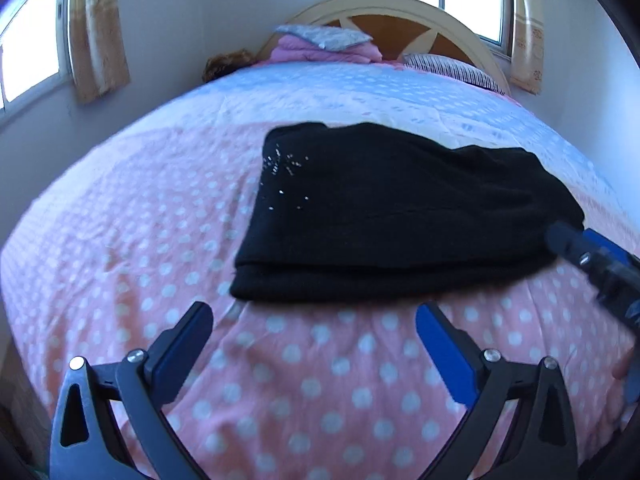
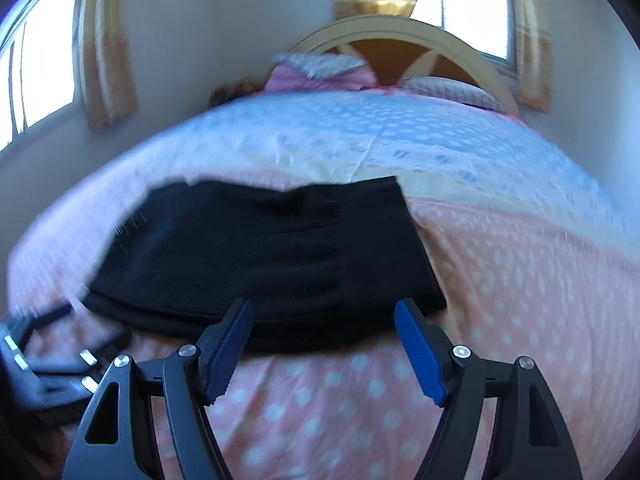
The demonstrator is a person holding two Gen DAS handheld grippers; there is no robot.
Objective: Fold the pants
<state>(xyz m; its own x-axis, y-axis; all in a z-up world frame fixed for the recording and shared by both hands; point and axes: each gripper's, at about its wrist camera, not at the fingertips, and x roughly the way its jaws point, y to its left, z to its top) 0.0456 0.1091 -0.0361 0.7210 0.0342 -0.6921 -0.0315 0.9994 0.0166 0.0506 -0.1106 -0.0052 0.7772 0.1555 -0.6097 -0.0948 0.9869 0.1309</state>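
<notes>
Polka-dot bedspread (image 1: 120, 240) under folded black pants (image 1: 380, 220); your left gripper (image 1: 314, 322) and right gripper (image 2: 324, 316) gape empty, sparkly studs (image 1: 282, 168) only sharp from left.

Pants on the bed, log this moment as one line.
pants: folded, flat on bedspread | left gripper: open, empty, short of pants | right gripper: open, empty, at pants' near edge

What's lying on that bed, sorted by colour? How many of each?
Black: 1, the folded pants
Pink: 1, the folded blanket by the headboard
Grey-white: 1, the pillow on top of that blanket
Striped: 1, the pillow at the right
Total: 4
</notes>
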